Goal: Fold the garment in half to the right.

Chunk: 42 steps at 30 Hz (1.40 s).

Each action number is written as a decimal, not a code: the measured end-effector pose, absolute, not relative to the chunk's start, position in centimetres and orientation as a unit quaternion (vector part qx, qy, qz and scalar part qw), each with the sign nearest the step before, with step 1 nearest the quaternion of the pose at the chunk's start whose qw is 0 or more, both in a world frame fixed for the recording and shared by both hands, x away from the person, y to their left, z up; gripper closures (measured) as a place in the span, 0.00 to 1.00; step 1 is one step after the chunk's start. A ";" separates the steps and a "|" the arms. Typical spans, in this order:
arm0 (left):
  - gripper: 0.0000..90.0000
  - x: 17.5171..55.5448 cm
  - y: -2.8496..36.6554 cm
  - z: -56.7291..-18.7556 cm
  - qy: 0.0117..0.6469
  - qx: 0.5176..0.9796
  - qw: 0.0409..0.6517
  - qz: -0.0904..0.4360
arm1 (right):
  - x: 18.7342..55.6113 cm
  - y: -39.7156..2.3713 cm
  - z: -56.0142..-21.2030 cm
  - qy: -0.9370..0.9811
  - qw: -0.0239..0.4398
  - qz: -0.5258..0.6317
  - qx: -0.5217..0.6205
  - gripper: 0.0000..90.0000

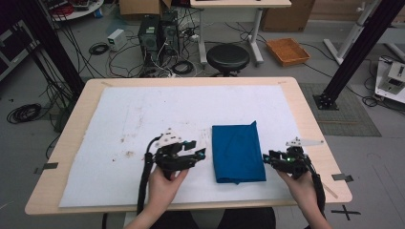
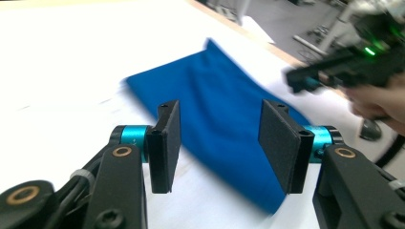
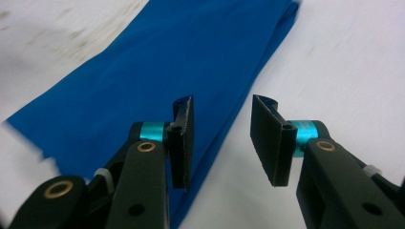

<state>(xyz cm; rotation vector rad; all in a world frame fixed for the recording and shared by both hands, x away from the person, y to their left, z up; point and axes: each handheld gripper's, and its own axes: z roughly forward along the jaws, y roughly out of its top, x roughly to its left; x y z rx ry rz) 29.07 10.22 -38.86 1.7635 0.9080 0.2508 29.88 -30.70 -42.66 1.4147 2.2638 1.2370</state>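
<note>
Holding a gripper in each hand, you have the folded blue cloth (image 1: 238, 152) lying flat between them on the white mat (image 1: 143, 119) that covers the wooden table (image 1: 305, 119). Your left gripper (image 1: 200, 153) sits just left of the cloth, its jaws spread wide with nothing between them; from its own view the cloth (image 2: 224, 119) lies straight ahead, past the pads, and your right gripper (image 2: 298, 81) shows beyond it at the upper right. Your right gripper (image 1: 268, 158) sits at the cloth's right edge, jaws parted and empty; in its view that edge of the cloth (image 3: 157, 71) runs just ahead of the left pad.
</note>
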 end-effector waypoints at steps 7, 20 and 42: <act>0.55 28.7 13.5 -40.4 0.413 0.730 0.537 0.097 | 28.4 -30.5 -44.3 0.778 0.055 0.421 0.464 0.98; 0.55 28.1 15.4 -40.7 0.417 0.730 0.532 0.099 | 27.9 -31.4 -43.7 0.771 0.077 0.407 0.483 0.82; 0.51 28.8 16.9 -41.7 0.426 0.727 0.530 0.096 | 43.1 -27.8 -43.2 0.740 0.157 0.381 0.531 1.00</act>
